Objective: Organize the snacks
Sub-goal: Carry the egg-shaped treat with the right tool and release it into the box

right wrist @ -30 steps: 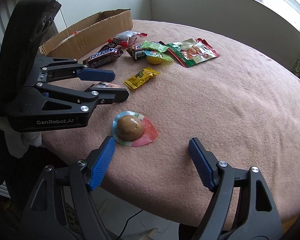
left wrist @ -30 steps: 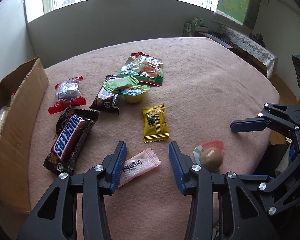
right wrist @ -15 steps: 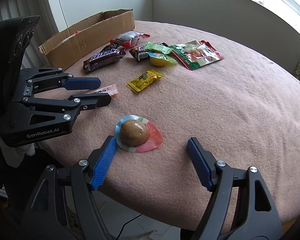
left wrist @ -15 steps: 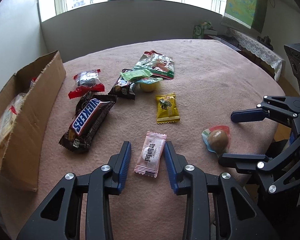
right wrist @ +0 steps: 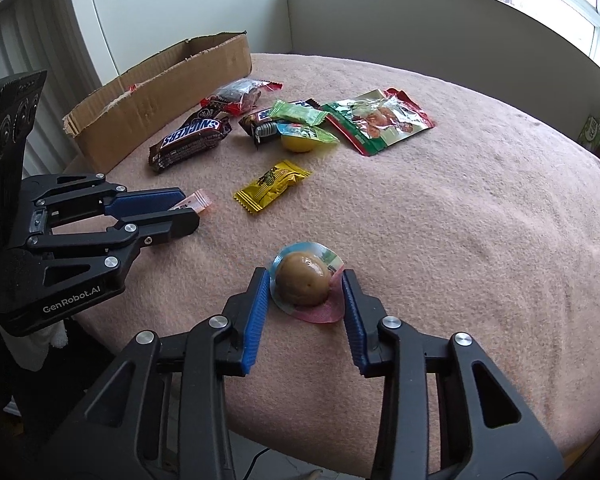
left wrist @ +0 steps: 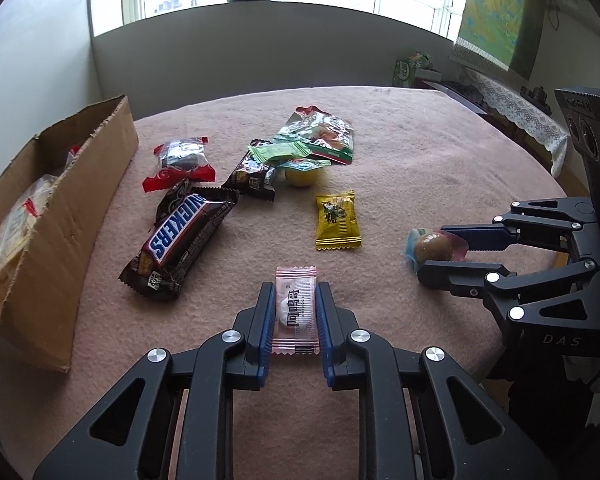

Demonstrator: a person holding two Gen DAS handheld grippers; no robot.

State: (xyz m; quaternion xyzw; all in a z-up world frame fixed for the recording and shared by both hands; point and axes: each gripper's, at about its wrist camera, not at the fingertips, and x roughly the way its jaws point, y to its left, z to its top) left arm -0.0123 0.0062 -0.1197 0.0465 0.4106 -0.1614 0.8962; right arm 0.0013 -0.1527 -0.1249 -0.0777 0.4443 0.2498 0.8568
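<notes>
My left gripper (left wrist: 293, 312) is clamped on the pink sachet (left wrist: 295, 314), flat on the pink cloth (left wrist: 420, 168) near the table's edge. My right gripper (right wrist: 305, 286) is closing around the brown jelly cup (right wrist: 303, 284), pads at its foil rim.

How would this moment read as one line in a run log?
left hand-held gripper: shut on pink sachet | right hand-held gripper: jaws closing around egg pack | cardboard box: other snacks outside

Your left gripper (left wrist: 294, 322): clamped on the pink candy packet (left wrist: 295, 312).
Your right gripper (right wrist: 305, 292): closing around the jelly cup (right wrist: 306, 283), right of that packet.
</notes>
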